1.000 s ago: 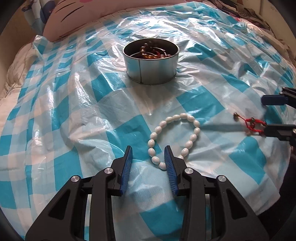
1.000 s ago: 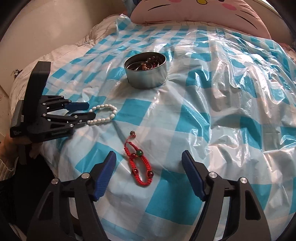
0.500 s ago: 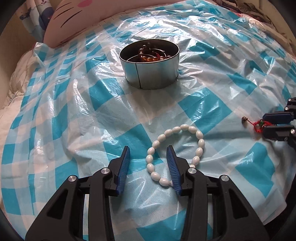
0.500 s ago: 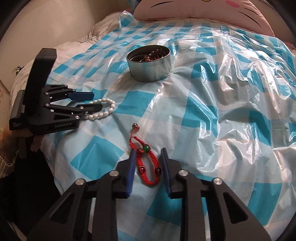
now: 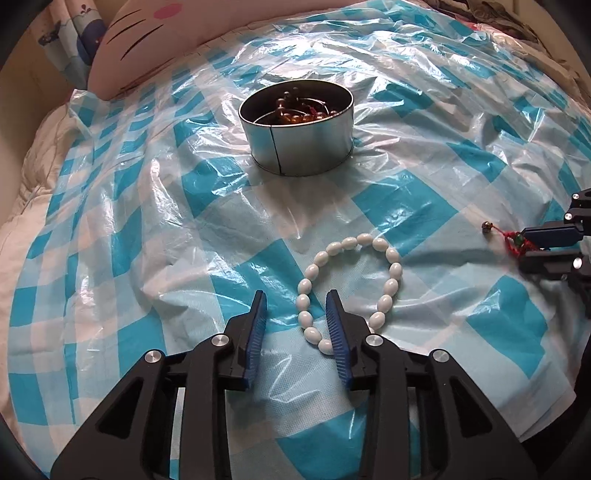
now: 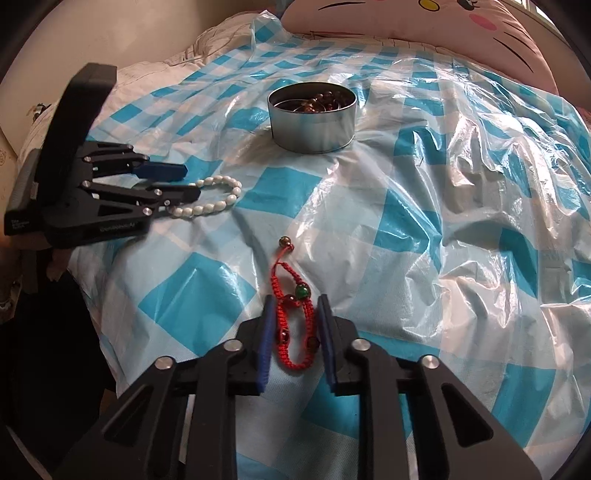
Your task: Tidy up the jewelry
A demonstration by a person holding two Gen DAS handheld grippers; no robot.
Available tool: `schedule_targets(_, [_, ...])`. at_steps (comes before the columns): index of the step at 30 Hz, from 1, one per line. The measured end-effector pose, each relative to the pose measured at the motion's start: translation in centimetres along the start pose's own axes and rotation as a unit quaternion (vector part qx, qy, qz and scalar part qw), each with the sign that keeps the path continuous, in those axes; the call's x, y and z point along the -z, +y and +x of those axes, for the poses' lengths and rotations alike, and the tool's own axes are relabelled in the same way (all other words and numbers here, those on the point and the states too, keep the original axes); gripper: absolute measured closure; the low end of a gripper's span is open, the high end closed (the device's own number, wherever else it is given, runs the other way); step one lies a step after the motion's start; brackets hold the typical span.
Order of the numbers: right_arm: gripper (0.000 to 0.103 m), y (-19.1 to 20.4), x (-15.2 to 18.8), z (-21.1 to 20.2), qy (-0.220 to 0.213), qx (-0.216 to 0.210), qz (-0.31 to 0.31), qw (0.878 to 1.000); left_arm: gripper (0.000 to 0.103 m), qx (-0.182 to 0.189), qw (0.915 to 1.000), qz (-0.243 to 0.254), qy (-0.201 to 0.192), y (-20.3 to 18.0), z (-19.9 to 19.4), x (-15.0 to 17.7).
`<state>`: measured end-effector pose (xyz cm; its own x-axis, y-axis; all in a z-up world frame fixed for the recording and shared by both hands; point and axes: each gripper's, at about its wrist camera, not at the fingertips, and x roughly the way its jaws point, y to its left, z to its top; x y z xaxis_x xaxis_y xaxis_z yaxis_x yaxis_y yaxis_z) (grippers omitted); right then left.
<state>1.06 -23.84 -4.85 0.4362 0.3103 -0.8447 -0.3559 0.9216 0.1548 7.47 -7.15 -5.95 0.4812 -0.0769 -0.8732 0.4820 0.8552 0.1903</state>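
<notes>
Now my right gripper [image 6: 294, 300] has just closed its jaws around the red bracelet [image 6: 293, 325]; my left gripper [image 5: 297, 298], closing, straddles the white bead bracelet [image 5: 349, 286], jaws still spread

Two bracelets lay loose on the bed: one of white beads [image 5: 349, 291], one of red cord [image 6: 293, 321]; one round metal tin [image 5: 297, 133] stood beyond them, its contents too tangled to count; there was one checked plastic sheet [image 5: 147, 229], one cat-faced pillow [image 6: 443, 26], and two hand-held grippers, left [image 5: 295, 323] and right [image 6: 295, 326].
</notes>
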Motion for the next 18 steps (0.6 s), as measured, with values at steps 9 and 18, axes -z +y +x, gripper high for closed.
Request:
schedule_targets(9, [0.092,-0.9,0.4,-3.3,-0.054,-0.068,0.073,0.994,0.096,0.021,0.9982,-0.038,-0.04,0.3,-3.5,0.7])
schedule_targets(18, [0.092,0.2,-0.1,-6.1,-0.114,-0.119,0.11,0.98,0.096,0.055,0.9861,-0.108,-0.114,2.1,-9.0,2.2])
